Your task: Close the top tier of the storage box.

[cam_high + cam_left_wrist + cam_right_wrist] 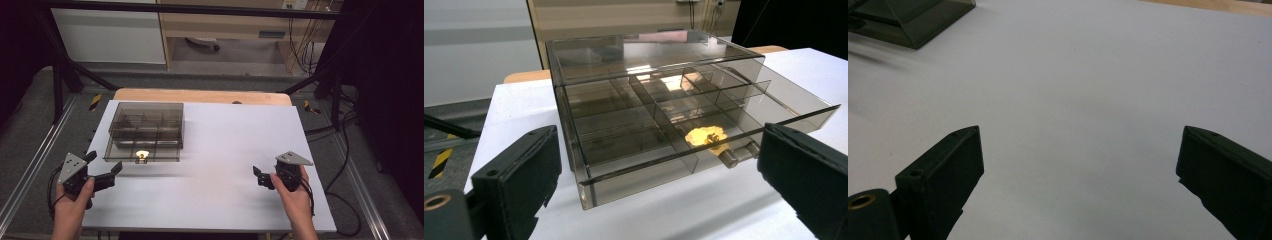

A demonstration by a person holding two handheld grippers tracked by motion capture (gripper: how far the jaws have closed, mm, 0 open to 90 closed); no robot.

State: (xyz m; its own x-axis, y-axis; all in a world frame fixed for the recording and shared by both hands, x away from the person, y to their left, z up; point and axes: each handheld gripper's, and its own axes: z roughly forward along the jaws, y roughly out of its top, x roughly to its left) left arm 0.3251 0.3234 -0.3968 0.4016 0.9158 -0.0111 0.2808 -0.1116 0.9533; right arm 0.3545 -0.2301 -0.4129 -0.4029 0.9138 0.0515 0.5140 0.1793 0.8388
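Left claw gapes wide, empty, near the drawer box.

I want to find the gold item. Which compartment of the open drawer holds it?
The front compartment just behind the knob of the drawer holds the gold item; the other compartments look empty.

The high view looks forward and down on the table. Both gripper views sit low; all share the drawer box at ten o'clock.
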